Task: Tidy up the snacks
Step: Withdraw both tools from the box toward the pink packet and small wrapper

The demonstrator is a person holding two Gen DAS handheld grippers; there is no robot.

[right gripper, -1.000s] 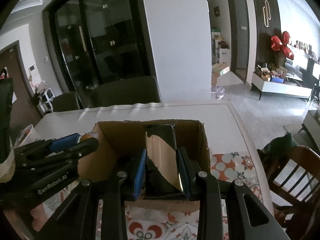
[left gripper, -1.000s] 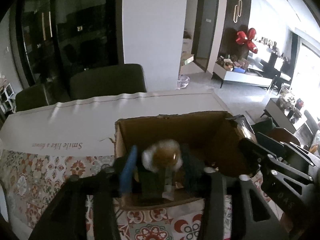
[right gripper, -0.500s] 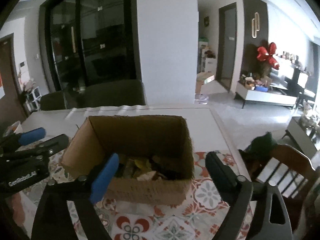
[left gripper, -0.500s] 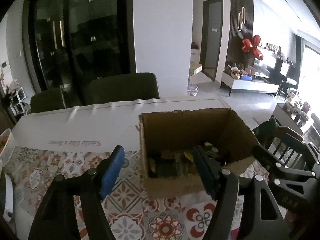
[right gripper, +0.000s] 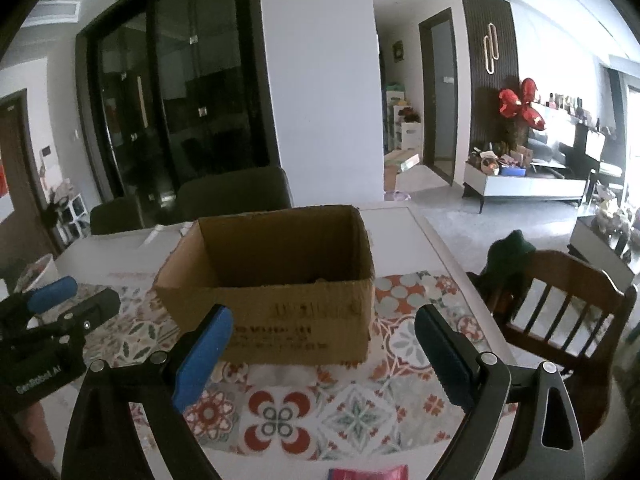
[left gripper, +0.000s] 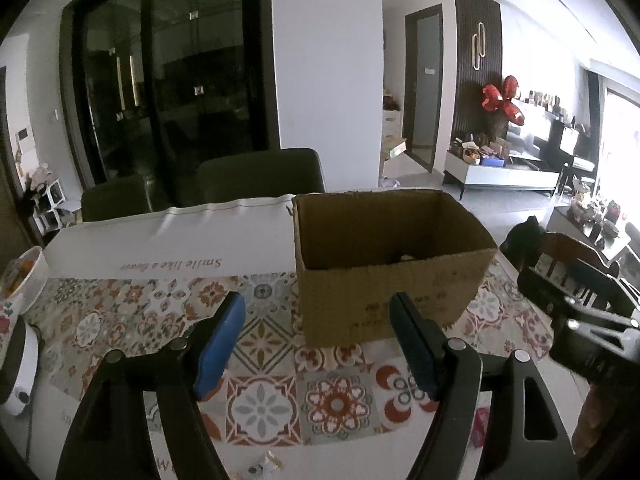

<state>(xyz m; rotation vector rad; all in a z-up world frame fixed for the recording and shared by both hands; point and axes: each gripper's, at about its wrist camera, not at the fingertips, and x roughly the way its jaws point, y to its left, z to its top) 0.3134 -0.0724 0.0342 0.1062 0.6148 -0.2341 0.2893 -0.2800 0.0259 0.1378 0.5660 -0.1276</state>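
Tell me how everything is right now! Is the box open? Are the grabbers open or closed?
cardboard box: upright on the table, top open, contents mostly hidden.
left gripper: fingers wide open, holding nothing.
right gripper: fingers wide open, holding nothing.
pink packet: lying flat on the table, outside the box.

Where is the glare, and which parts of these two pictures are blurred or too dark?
Left wrist view: window glare at the right edge; the right gripper is blurred. Right wrist view: the cardboard box print is unreadable, its inside dark; edges bend strongly.
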